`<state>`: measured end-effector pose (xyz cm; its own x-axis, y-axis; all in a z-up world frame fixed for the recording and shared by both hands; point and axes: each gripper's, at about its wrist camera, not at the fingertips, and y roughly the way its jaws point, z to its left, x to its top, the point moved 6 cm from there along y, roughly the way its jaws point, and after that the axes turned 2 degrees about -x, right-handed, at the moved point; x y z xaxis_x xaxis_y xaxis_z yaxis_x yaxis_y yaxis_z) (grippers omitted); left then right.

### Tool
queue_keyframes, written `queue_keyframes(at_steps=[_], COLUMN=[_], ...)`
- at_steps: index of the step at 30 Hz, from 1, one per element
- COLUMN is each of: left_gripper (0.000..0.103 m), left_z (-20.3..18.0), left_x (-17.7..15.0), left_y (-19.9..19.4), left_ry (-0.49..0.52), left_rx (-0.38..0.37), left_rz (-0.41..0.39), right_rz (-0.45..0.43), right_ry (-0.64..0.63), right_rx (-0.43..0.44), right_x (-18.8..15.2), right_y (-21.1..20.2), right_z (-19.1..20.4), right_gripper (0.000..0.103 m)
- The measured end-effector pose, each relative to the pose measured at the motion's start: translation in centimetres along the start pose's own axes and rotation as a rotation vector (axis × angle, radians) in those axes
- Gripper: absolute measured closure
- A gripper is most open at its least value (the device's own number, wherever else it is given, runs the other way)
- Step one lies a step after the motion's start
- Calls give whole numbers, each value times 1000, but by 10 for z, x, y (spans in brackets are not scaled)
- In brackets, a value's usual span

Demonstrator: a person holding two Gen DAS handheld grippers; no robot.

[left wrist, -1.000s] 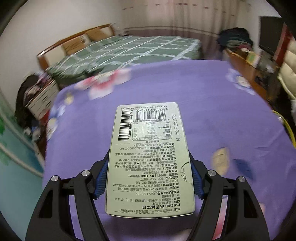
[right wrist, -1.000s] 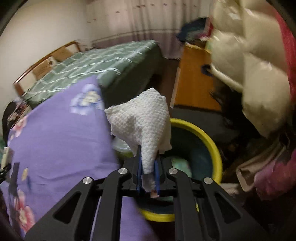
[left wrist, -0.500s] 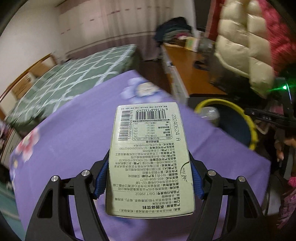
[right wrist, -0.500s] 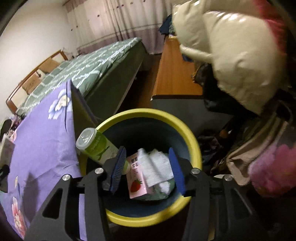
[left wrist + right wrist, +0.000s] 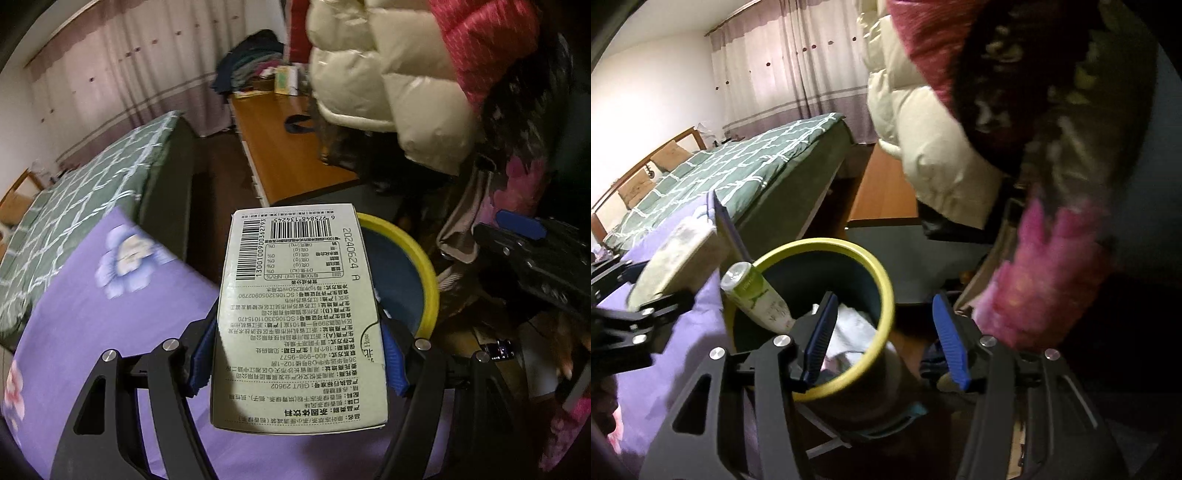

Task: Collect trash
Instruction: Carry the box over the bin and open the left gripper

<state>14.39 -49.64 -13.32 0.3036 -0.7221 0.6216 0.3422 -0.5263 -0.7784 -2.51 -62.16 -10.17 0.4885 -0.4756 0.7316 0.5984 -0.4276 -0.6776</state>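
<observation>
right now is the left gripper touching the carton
Touching. The left wrist view shows the left gripper with both blue pads pressed against the sides of the carton.

Dim indoor light, warm and uneven. The right wrist view has a bright glare on the wall (image 5: 646, 107) at upper left, while its right side sinks into near-black. Both fisheye views bend strongly toward dark, vignetted corners. The carton (image 5: 299, 317) print is sharp; the purple cover (image 5: 110, 314) and jackets (image 5: 1052, 258) smear with motion blur.
</observation>
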Motion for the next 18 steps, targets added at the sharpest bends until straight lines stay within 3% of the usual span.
queue_keyframes(at_steps=[6,9,10,11,12,18], left_gripper=[32,31,28,20,14,9], left_z=[-27,-32,-31,-32,-31,-13], left_x=[15,18,18,19,20,18], left_y=[43,63,65,69,70,34], left_ry=[35,59,63,68,70,32], left_rx=[-29,-3,6,19,36,67], left_rz=[60,86,85,82,74,-4], right_rz=[6,12,14,15,15,7], right_ry=[7,8,7,6,5,6], right_rx=[-28,-35,-34,-36,-37,-12], right_x=[-6,-6,-6,-6,-5,-4], right_y=[-3,-3,-4,-4,-4,-10], right_z=[-12,-14,-14,-14,-13,-6], right_gripper=[51,51,50,50,50,50])
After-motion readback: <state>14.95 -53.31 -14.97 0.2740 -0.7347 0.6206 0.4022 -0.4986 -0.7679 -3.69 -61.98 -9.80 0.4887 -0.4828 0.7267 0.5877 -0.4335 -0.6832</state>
